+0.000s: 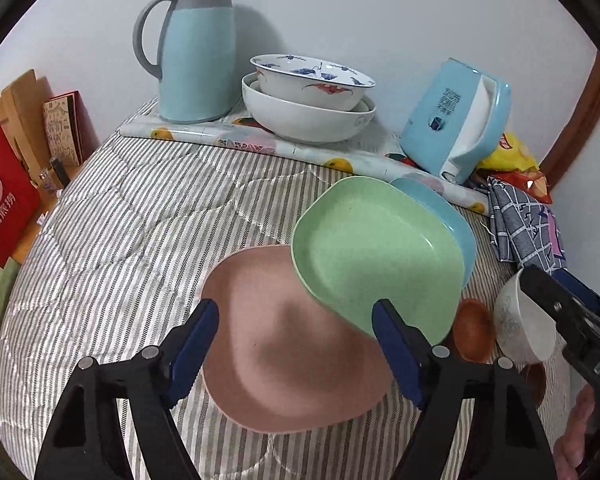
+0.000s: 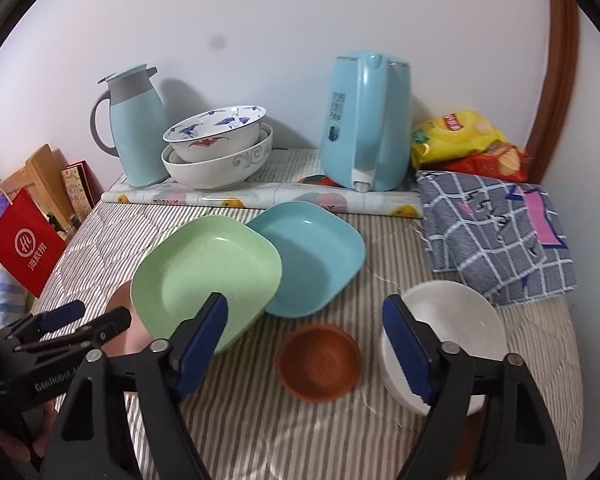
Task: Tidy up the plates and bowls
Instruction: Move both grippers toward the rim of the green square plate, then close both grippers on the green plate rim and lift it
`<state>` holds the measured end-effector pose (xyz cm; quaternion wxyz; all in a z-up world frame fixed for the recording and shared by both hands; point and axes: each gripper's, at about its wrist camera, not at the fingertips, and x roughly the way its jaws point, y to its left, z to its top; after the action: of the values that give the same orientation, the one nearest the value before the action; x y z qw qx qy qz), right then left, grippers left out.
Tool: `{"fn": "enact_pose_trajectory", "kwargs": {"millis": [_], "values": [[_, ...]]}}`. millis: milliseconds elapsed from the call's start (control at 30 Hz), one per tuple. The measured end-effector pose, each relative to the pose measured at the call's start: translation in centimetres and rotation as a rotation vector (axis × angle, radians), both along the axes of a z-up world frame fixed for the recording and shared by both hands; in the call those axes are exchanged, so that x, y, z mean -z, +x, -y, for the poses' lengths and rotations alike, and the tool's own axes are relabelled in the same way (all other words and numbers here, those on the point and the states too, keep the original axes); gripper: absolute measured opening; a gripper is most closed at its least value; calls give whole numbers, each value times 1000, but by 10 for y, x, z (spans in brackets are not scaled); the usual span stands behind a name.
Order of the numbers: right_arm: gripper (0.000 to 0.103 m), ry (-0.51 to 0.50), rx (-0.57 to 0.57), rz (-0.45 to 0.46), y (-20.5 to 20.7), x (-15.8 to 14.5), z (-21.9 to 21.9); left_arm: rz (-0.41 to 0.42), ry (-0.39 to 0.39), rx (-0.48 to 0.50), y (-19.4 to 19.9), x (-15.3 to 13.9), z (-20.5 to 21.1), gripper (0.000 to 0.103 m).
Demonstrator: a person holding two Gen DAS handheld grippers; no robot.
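My left wrist camera looks steeply down, close over the pink plate [image 1: 288, 344]; my right sits nearer the brown bowl [image 2: 319, 362]. Both share the green plate [image 1: 374, 256] and the jug [image 2: 134, 124] at eleven o'clock.

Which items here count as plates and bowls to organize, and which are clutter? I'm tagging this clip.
Job items:
pink square plate
green square plate
blue square plate
small brown bowl
white bowl
stacked patterned ceramic bowls

Lying about:
pale blue thermos jug
blue electric kettle
snack bags
checked cloth
red paper bag

Left claw [image 1: 296, 344] — above pink plate [image 1: 292, 364]
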<state>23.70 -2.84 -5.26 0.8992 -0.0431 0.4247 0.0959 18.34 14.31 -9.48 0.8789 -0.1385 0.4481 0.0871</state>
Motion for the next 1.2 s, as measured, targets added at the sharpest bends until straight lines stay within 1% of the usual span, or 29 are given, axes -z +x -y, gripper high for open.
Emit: {"fn": "enact_pose_trajectory", "kwargs": {"millis": [100,333,400,467,533,700,767,867,967,1000,1033,1067,1100,1133,1167,1200], "values": [[70,-4,-13,-3,11,5,-5,-4,-1,4,7,2,-2,76],[68,-3,-31,-17,33,20,-12,-8,-11,0,21,7,-4,75],[67,-10,-39,-23,40,26,-15,-7,-2,14,25,10,-1,73],[63,-17,-46,-34,45,31,-17,-19,10,27,29,13,2,72],[62,-16,-54,-41,51,36,-19,-28,12,30,31,16,3,70],[59,-20,-56,-61,66,49,-22,-52,-23,33,35,25,0,68],[59,-17,-56,-66,71,52,-23,-57,-20,37,36,28,0,67],[58,-16,-59,-70,79,57,-26,-59,-27,43,38,31,-1,62],[52,-8,-62,-89,85,64,-28,-57,-36,45,41,33,-3,60],[47,-3,-66,-96,86,66,-28,-56,-39,46,42,33,-4,57],[37,-1,-74,-107,87,69,-30,-57,-42,50,43,34,-5,54],[32,-3,-81,-117,88,71,-32,-57,-46,54,44,35,-5,51],[23,-8,-88,-128,88,74,-34,-57,-51,58,45,35,-6,46],[17,-11,-96,-138,88,76,-36,-58,-54,61,46,36,-7,41],[15,-13,-101,-144,87,77,-37,-57,-57,66,47,36,-7,38],[13,-13,-107,-150,85,78,-38,-56,-59,75,47,36,-7,31]]}}
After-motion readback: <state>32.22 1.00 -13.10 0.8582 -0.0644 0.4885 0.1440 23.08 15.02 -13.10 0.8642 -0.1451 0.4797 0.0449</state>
